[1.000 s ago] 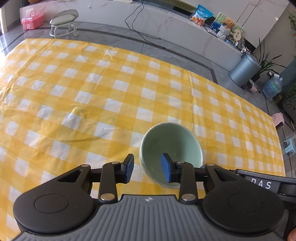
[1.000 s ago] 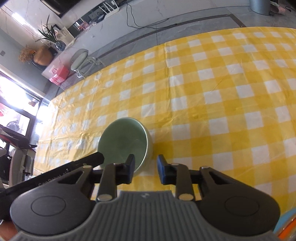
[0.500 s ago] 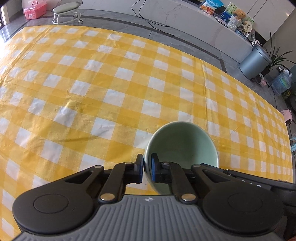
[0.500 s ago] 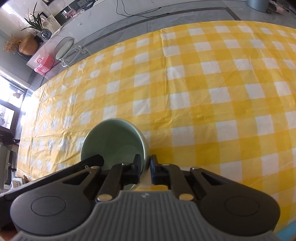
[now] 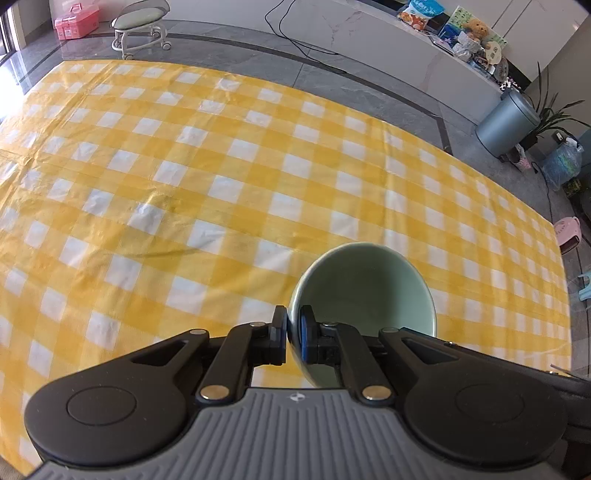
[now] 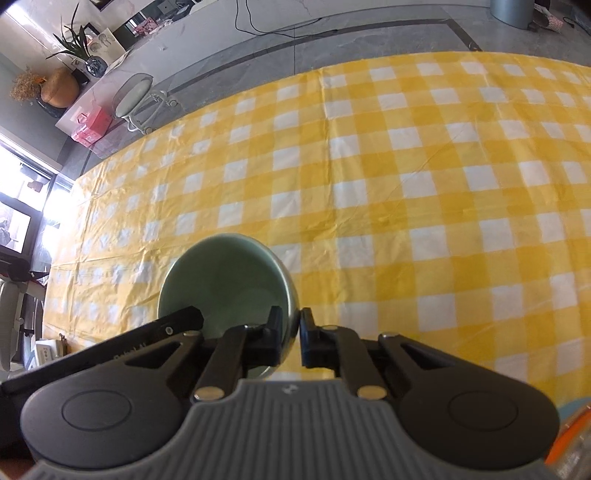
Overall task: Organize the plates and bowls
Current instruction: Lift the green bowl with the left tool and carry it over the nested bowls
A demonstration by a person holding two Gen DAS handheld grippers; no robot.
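Both tongs clenched on pale green bowl [image 5: 364, 291]: left gripper [image 5: 293, 334] on its left rim, right gripper [image 6: 291, 338] on right rim. Yellow-checked tablecloth [image 5: 221, 177] beneath. Far off: stool [image 5: 142, 22], pink box [image 5: 75, 22], grey bin [image 5: 508, 123]. Bowl glossy, empty, tilted.

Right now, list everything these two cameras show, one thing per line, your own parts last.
Bowl: one, pale green, near edge of the table, rim pinched by both grippers.
Tablecloth: one, yellow and white check, covers the table.
Stool: one, white frame, grey-green seat, on the floor beyond the table.
Storage box: one, pink, left of the stool.
Bin: one, grey, floor at far right.
Left gripper: black, shut on the bowl's left rim.
Right gripper: black, shut on the bowl's right rim.
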